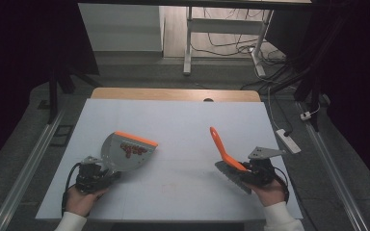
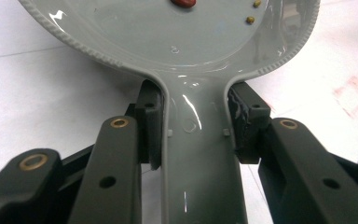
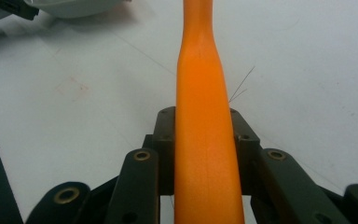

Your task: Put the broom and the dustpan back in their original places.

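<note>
A grey dustpan [image 1: 125, 150] with an orange front lip lies on the white table top [image 1: 183, 120] at the left, with several red and yellow beans [image 1: 132, 150] in it. My left gripper [image 1: 103, 174] is shut on its handle; in the left gripper view the pads [image 2: 151, 126] clamp the grey handle [image 2: 198, 158] from both sides. My right gripper [image 1: 244, 172] is shut on a brush whose orange handle [image 1: 220, 143] points up and away and whose grey bristles [image 1: 231, 177] rest near the table. The orange handle [image 3: 203, 116] runs between that gripper's jaws.
The bare white surface stretches between the two tools, with a faint pink smudge [image 3: 72, 87] on it. A wooden table edge [image 1: 173, 94] lies beyond. A white power strip [image 1: 288, 140] and cables lie on the floor at the right, and a white desk frame [image 1: 189, 43] stands behind.
</note>
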The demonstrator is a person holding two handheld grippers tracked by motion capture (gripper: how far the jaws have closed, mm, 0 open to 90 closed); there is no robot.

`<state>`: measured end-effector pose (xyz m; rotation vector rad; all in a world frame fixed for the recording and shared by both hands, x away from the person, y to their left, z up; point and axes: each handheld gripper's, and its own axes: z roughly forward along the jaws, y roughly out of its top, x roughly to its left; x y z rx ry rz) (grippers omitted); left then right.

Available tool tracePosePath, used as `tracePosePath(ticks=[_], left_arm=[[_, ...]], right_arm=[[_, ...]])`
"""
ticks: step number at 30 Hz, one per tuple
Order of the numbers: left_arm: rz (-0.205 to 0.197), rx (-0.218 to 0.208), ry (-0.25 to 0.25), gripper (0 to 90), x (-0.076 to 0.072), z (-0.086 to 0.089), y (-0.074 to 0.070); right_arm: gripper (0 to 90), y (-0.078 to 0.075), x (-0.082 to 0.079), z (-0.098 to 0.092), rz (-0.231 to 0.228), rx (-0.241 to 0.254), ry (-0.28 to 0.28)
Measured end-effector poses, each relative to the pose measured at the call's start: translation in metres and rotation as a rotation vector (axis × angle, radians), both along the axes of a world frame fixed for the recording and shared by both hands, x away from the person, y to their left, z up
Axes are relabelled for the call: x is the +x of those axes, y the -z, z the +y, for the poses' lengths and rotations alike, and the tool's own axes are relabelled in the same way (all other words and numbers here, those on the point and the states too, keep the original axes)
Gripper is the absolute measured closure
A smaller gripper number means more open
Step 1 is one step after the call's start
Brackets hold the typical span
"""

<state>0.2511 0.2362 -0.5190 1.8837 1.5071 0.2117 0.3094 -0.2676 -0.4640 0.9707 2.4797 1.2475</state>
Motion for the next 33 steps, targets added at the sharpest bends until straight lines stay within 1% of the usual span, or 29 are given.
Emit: tracePosePath(ticks=[2,6,13,19,21,25,28,31,33], left_arm=[[-0.003,-0.003,-0.024,61.9,0.0,0.0,0.0],[-0.005,0.001,-0.054,61.9,0.0,0.0,0.001],[0.014,0.004,-0.116,61.9,0.005,0.0,0.006],[0.027,-0.001,-0.151,61.9,0.007,0.001,0.007],[0.028,-0.002,-0.158,61.9,0.007,0.001,0.007],[0.035,0.001,-0.173,61.9,0.009,-0.002,0.009],[0.045,0.007,-0.174,61.9,0.01,-0.003,0.011],[0.059,0.011,-0.169,61.9,0.013,-0.003,0.013],[0.06,0.016,-0.17,61.9,0.013,-0.004,0.013]], right_arm=[[69.6,0.001,0.0,0.0,0.008,-0.002,-0.004],[69.6,0.003,0.0,0.0,0.028,0.0,-0.003],[69.6,0.008,0.003,0.001,0.069,-0.018,-0.009],[69.6,0.011,0.005,0.004,0.109,-0.014,-0.02],[69.6,0.011,0.005,0.005,0.12,-0.009,-0.021],[69.6,0.015,0.008,0.005,0.135,-0.019,-0.015],[69.6,0.018,0.011,0.003,0.155,-0.007,0.006],[69.6,0.021,0.014,0.001,0.155,-0.025,0.032],[69.5,0.024,0.016,-0.002,0.15,-0.036,0.053]])
